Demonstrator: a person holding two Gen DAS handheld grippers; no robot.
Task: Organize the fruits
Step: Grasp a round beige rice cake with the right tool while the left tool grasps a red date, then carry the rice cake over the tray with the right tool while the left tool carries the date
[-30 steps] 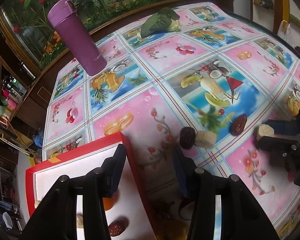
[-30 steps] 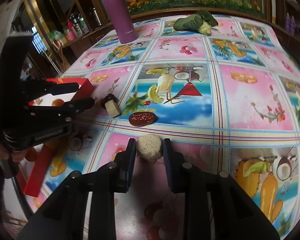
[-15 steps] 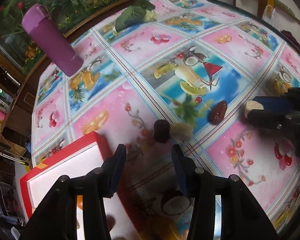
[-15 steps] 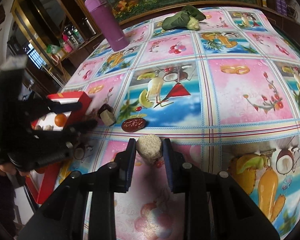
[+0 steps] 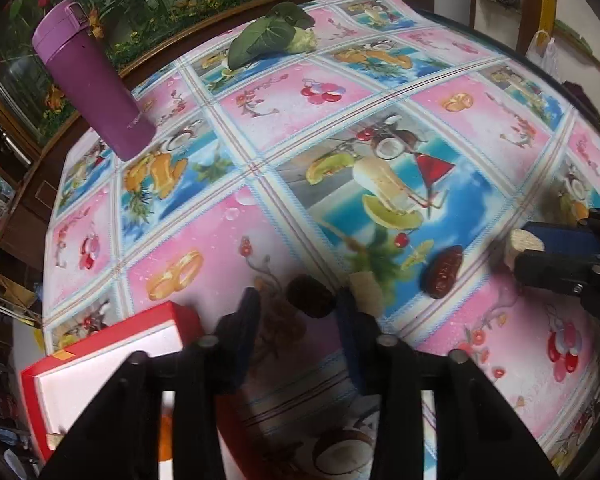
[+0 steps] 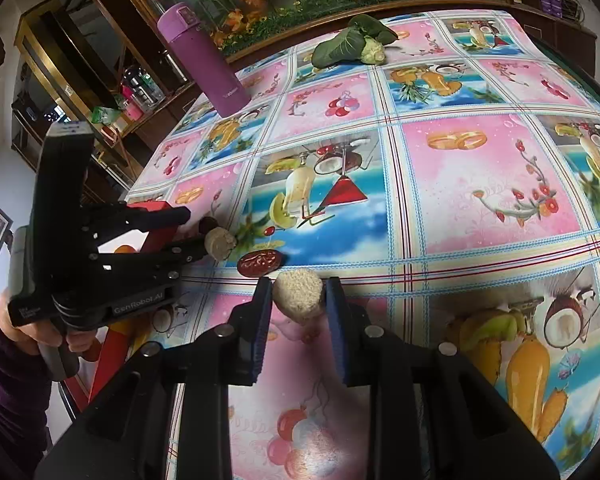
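Closing around the dark date [image 5: 310, 295], the left tongs [image 5: 296, 312] should be centring before squeezing; right tongs [image 6: 298, 300], at three o'clock, are gripping a pale biscuit [image 6: 299, 294].

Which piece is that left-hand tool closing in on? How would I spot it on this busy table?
Find the red box at the near edge of the fruit-print tablecloth. Just right of it, between the closing fingers of the left gripper, sits a round dark piece. It is blackish and stubby, unlike the pale chunk beside it and the longer reddish-brown date.

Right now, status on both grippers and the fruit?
Left gripper closing around dark round fruit. Right gripper holds pale rough chunk. Red-brown date lies loose nearby.
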